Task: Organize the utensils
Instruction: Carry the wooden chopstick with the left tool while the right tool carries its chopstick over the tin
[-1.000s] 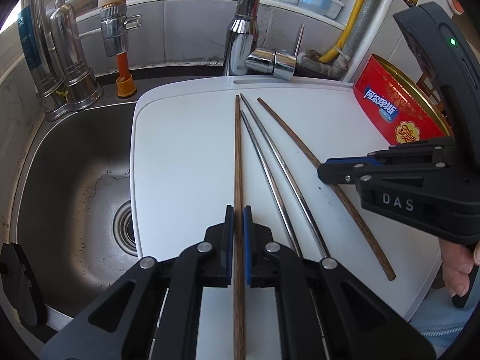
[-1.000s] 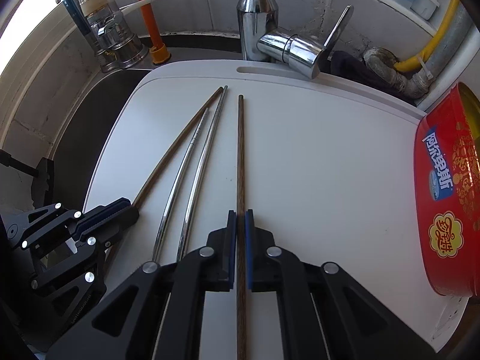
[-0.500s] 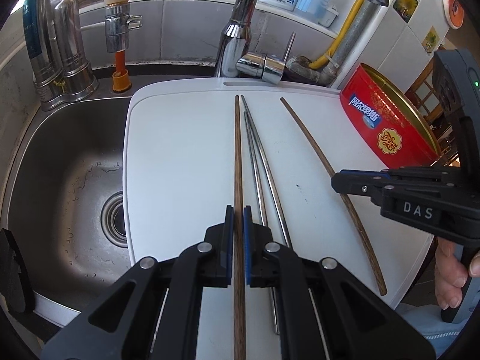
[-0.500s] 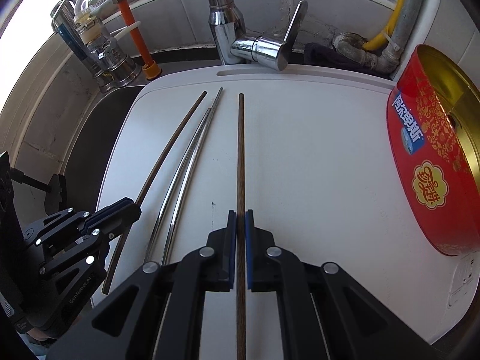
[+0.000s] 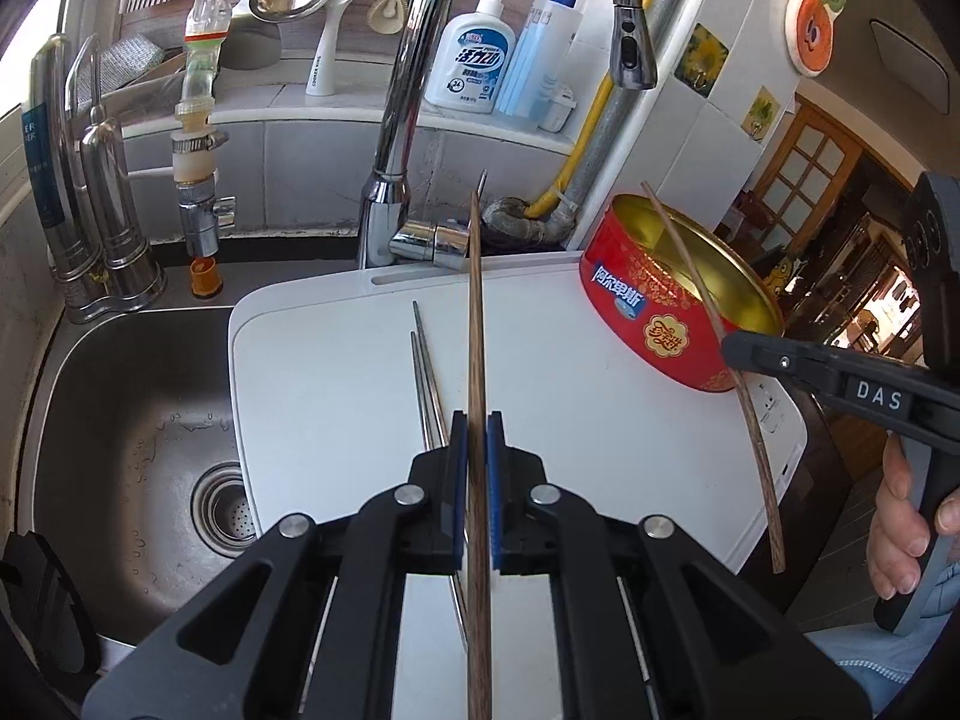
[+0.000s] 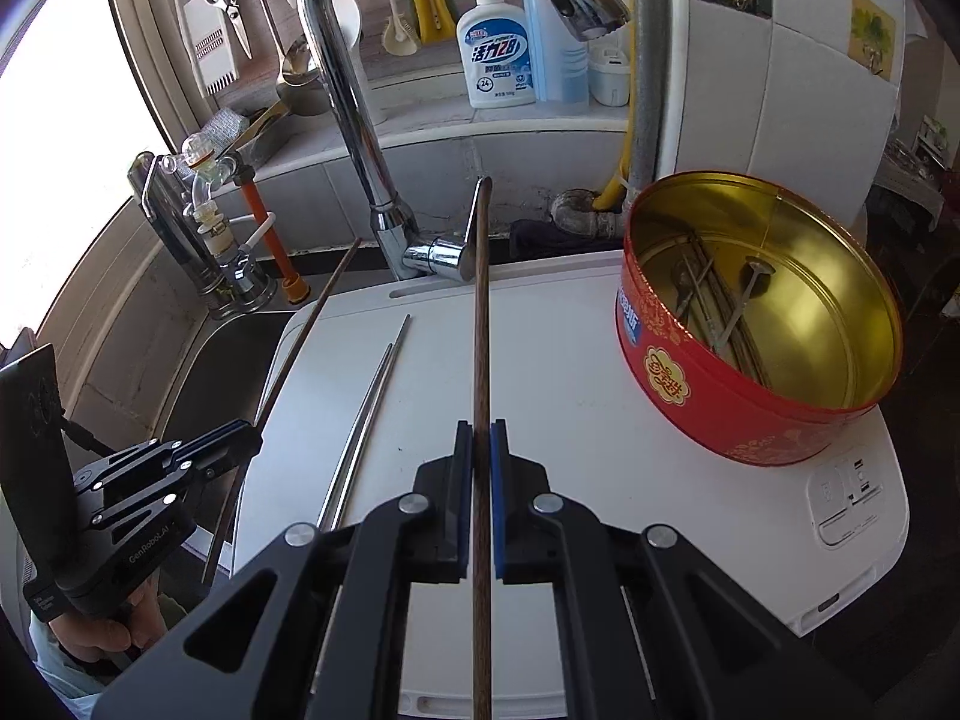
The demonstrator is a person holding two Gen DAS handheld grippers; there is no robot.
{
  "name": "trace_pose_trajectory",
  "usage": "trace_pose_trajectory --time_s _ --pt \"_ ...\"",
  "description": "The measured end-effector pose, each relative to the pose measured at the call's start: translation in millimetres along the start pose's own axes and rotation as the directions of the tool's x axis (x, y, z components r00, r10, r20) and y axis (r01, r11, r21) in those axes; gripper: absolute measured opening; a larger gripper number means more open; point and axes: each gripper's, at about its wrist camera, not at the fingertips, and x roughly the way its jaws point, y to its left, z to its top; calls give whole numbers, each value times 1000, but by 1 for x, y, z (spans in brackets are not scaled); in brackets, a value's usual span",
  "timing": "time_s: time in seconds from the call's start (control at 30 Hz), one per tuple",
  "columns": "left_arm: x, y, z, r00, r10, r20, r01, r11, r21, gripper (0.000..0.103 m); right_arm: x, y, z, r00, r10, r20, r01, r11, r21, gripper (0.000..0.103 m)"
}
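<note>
My left gripper (image 5: 477,420) is shut on a dark wooden chopstick (image 5: 476,300), held off the white board (image 5: 336,372) and pointing at the faucet. My right gripper (image 6: 480,429) is shut on a second wooden chopstick (image 6: 482,300). In the left wrist view that right gripper (image 5: 735,351) hangs by the red tin (image 5: 636,306), its chopstick (image 5: 685,258) slanting across the tin's mouth. In the right wrist view the left gripper (image 6: 249,435) and its chopstick (image 6: 312,324) are over the board's left edge. Two metal chopsticks (image 5: 419,378) (image 6: 373,408) lie side by side on the board.
The red tin (image 6: 660,372) stands at the board's right end with several metal utensils inside. A steel sink (image 5: 132,396) lies left of the board. The tall faucet (image 5: 408,120) rises behind it. Soap bottles and hanging tools line the back ledge. A person's hand (image 5: 900,528) grips the right handle.
Both grippers have risen, each lifting its wooden chopstick off the board. The right one has moved right, up to the tin. The metal pair stays on the board.
</note>
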Motion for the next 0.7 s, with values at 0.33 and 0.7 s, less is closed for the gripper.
trace_pose_trajectory --time_s 0.33,0.7 --pt "-6 -48 19 999 -30 12 29 997 74 6 -38 -50 -12 996 3 90 -12 995 104 6" --pt "22 -137 36 998 62 23 -61 998 -30 6 -46 -168 19 980 133 149 -145 987 75 6"
